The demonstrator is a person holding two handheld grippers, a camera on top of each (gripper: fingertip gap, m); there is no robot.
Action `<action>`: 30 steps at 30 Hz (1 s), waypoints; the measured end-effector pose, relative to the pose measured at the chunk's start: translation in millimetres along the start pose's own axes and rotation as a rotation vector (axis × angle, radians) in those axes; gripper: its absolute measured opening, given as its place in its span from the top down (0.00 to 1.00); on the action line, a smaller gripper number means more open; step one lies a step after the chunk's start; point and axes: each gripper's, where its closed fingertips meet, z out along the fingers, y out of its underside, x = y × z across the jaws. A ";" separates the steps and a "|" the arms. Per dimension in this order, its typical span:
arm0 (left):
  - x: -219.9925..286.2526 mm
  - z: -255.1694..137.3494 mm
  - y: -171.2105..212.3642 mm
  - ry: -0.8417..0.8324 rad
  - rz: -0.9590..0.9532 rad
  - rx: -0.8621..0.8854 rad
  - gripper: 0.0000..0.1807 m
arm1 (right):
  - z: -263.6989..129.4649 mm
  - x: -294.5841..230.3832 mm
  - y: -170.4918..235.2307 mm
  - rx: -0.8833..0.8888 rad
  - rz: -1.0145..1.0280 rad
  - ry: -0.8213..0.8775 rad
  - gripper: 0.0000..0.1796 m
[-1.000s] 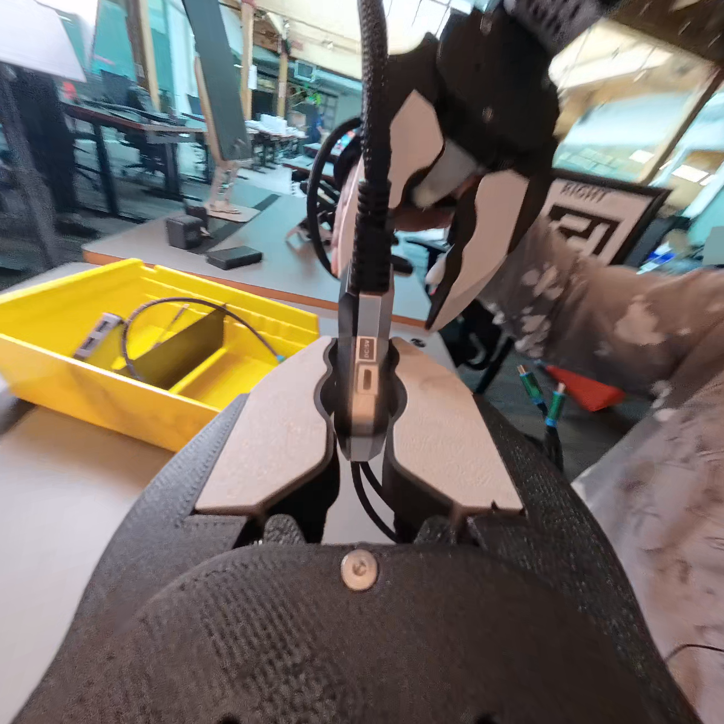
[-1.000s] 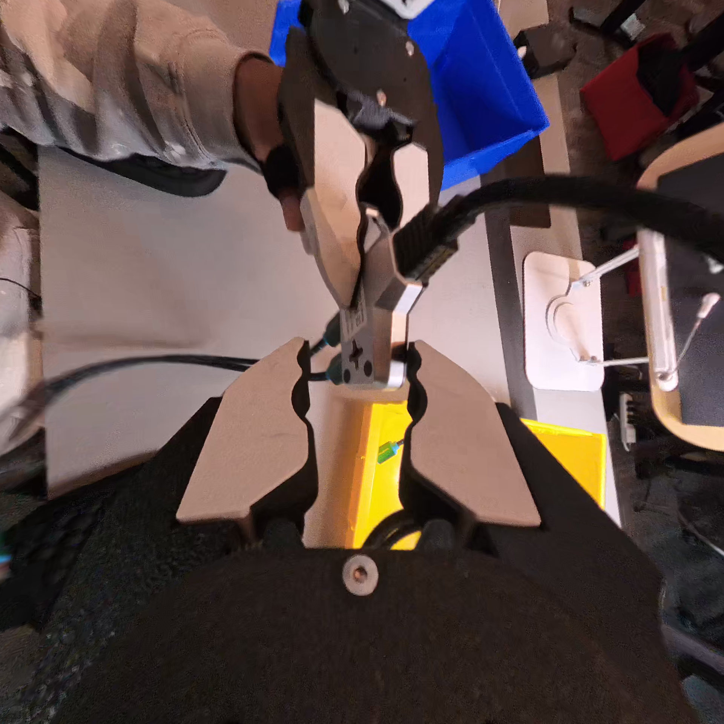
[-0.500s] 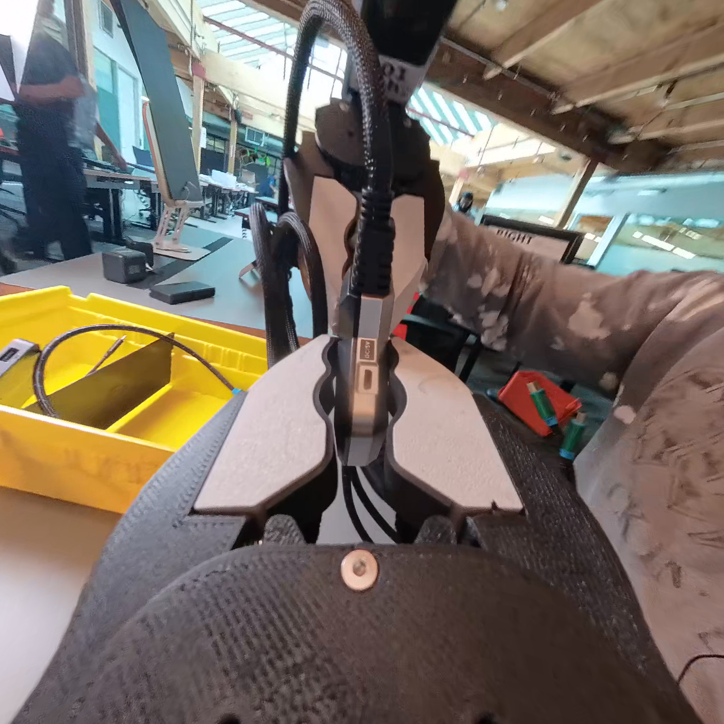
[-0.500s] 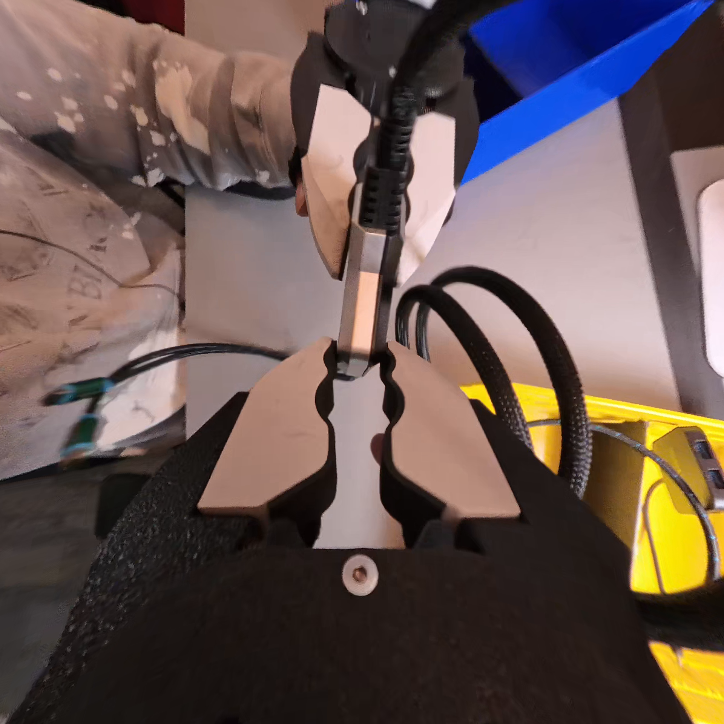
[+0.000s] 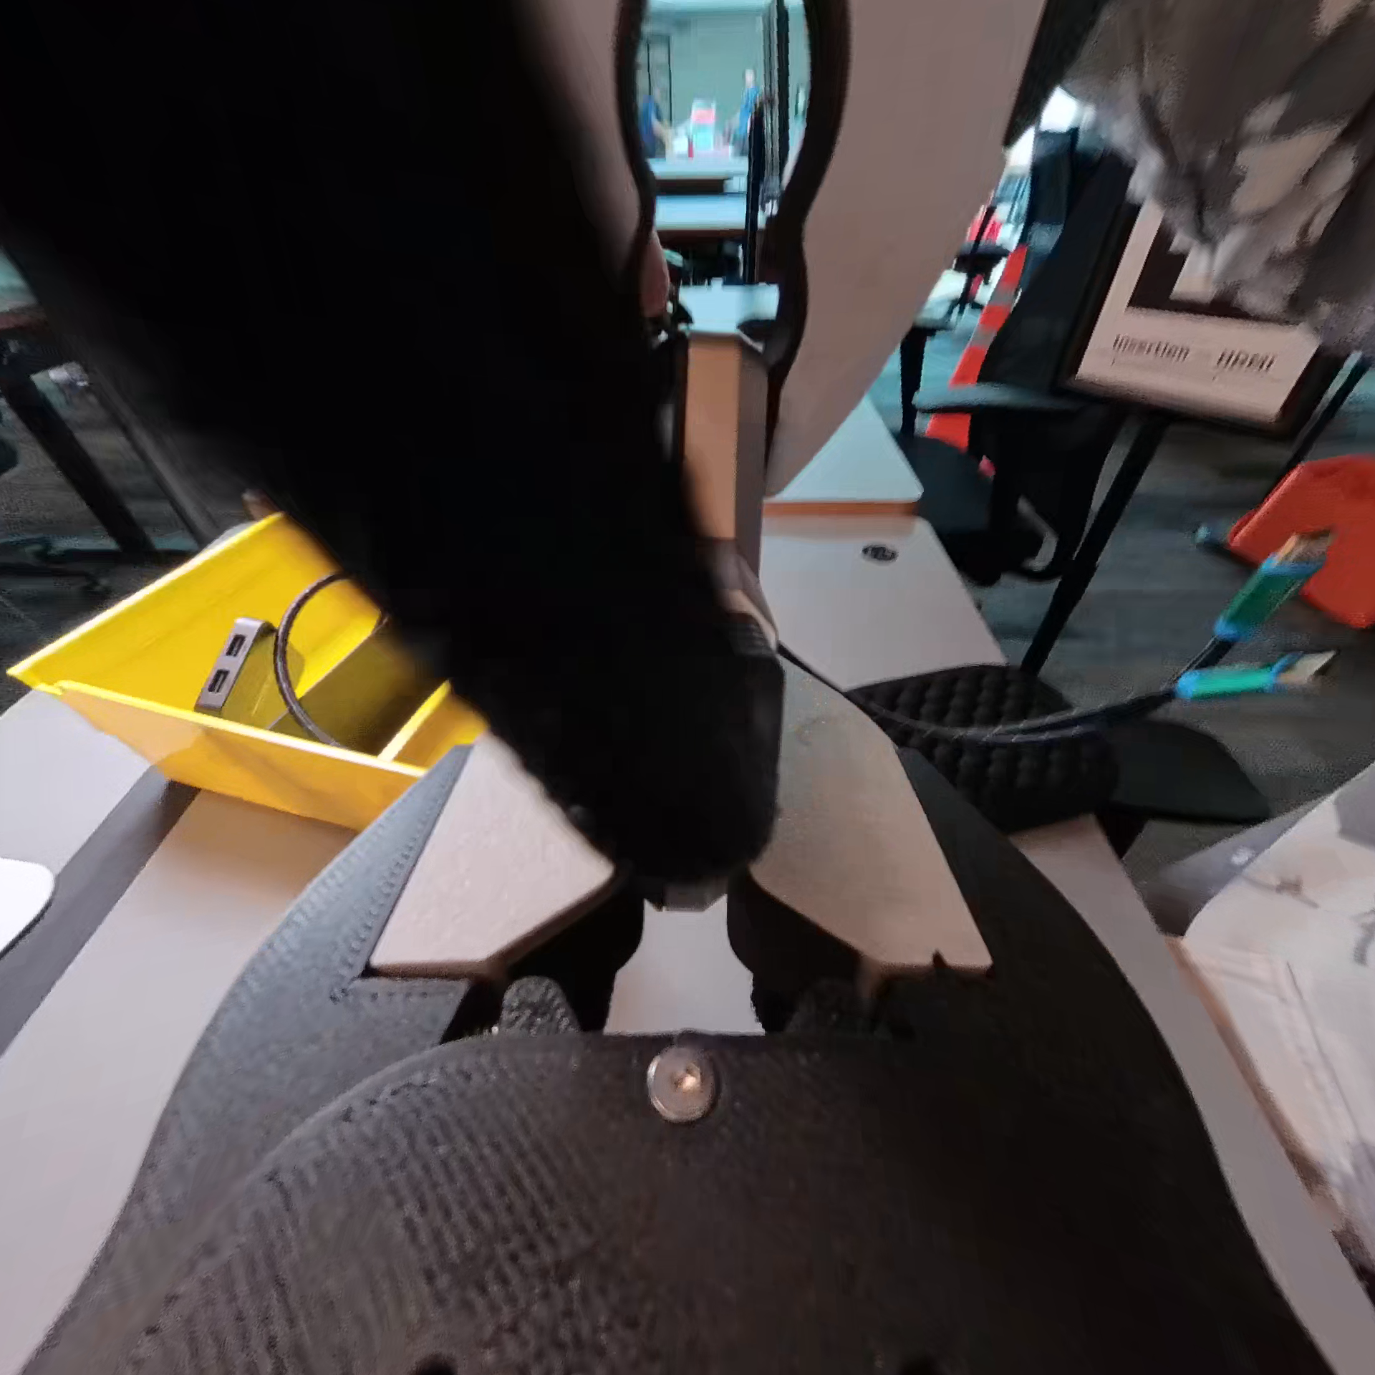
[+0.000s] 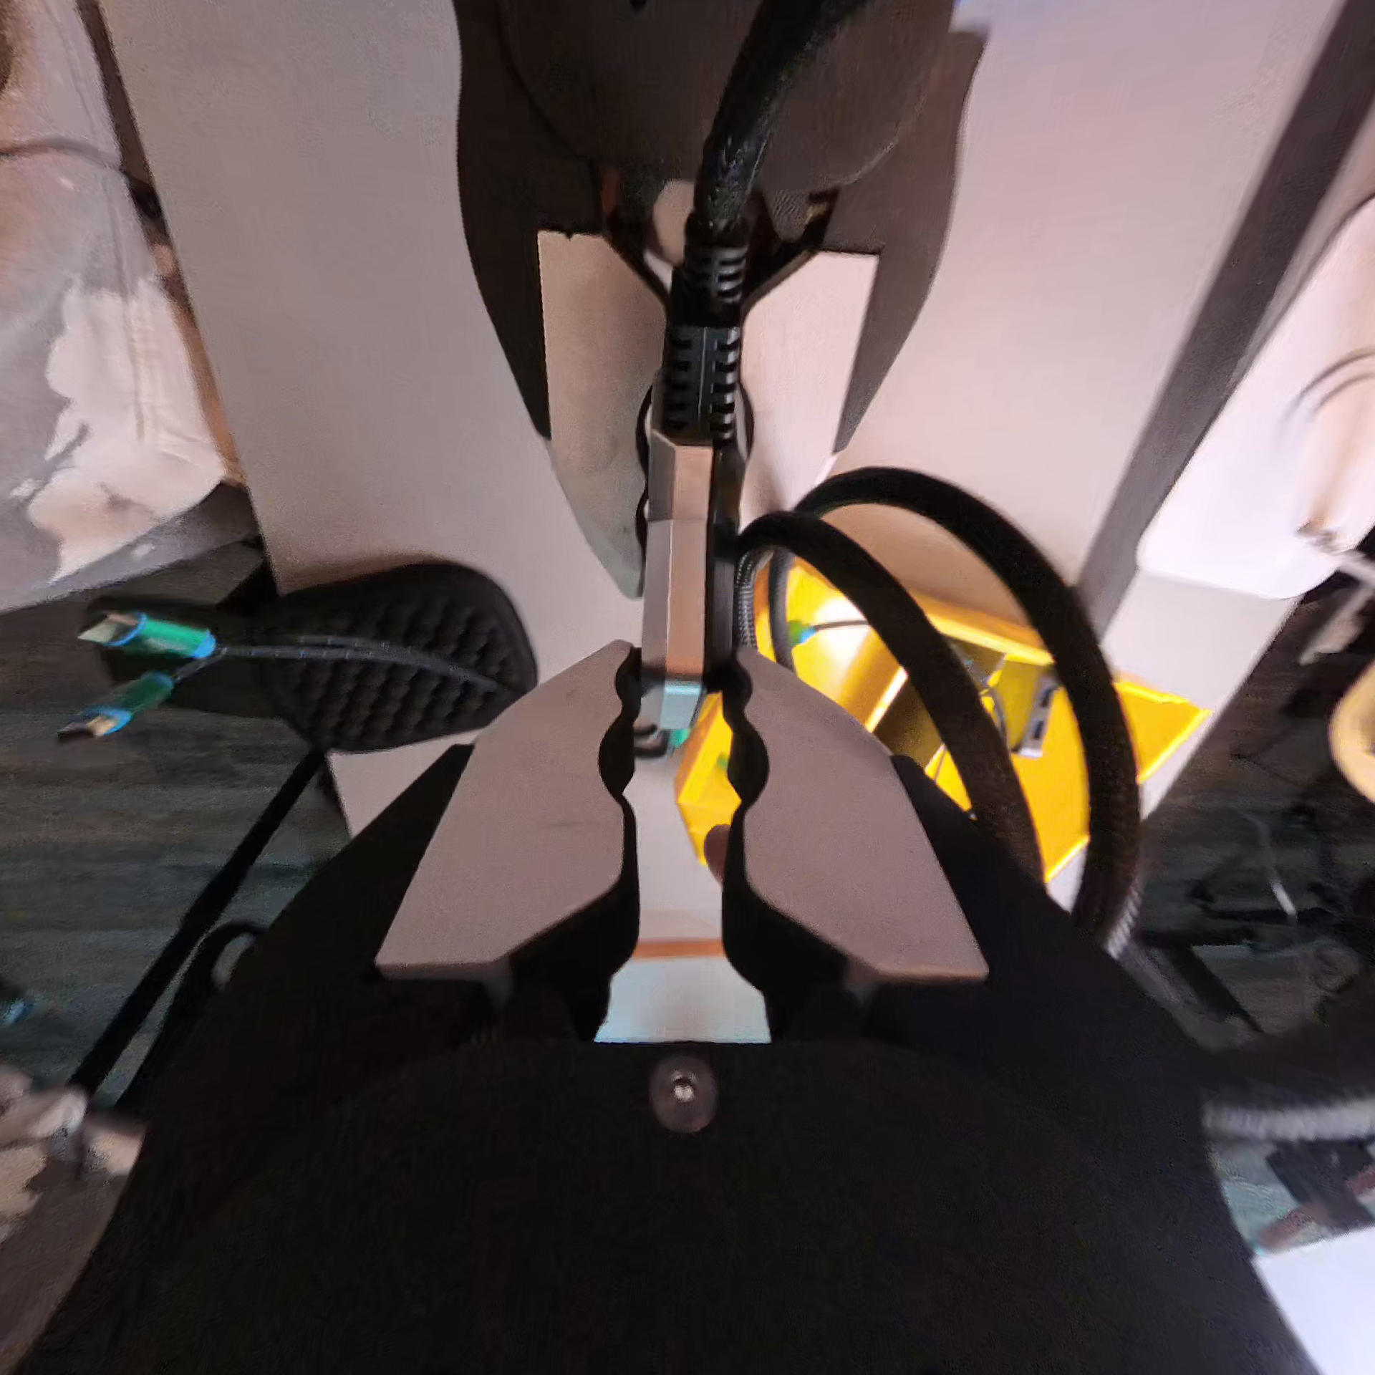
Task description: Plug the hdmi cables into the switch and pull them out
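Observation:
My left gripper point(image 5: 692, 714) is shut on the grey switch point(image 5: 684, 896). A dark blurred mass close to the lens hides most of the switch in the left wrist view. In the right wrist view the left gripper point(image 6: 714, 521) points down at me and clamps the switch point(image 6: 673, 588). A black HDMI plug point(image 6: 703, 357) on a braided cable point(image 6: 967, 565) sits in the switch's far end. My right gripper point(image 6: 682, 662) has its tips closed on the switch's near end. One of its fingers point(image 5: 856, 260) looms overhead in the left wrist view.
Thin cables with green connectors point(image 5: 1257, 595) point(image 6: 160, 640) hang off the table edge over a black mesh seat point(image 5: 989, 736). A yellow divided bin point(image 5: 186, 647) point(image 6: 1116, 714) holds a small grey hub point(image 5: 231, 662). A person's sleeve point(image 5: 1228, 111) is at upper right.
My right gripper was open around the switch's end one second ago and has narrowed onto it. The two grippers have come closer together, and both views have tilted downward.

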 end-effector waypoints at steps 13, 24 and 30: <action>-24.5 -57.9 -57.8 0.234 -0.396 0.612 0.88 | -79.7 35.0 65.2 1.354 0.399 0.260 0.88; -28.8 -62.1 -76.1 0.165 -0.497 0.787 0.88 | -32.5 36.4 -17.9 1.821 0.441 0.089 0.85; -35.8 -72.6 -74.5 0.060 -0.386 0.754 0.87 | -44.7 45.3 -51.1 1.778 0.367 0.063 0.94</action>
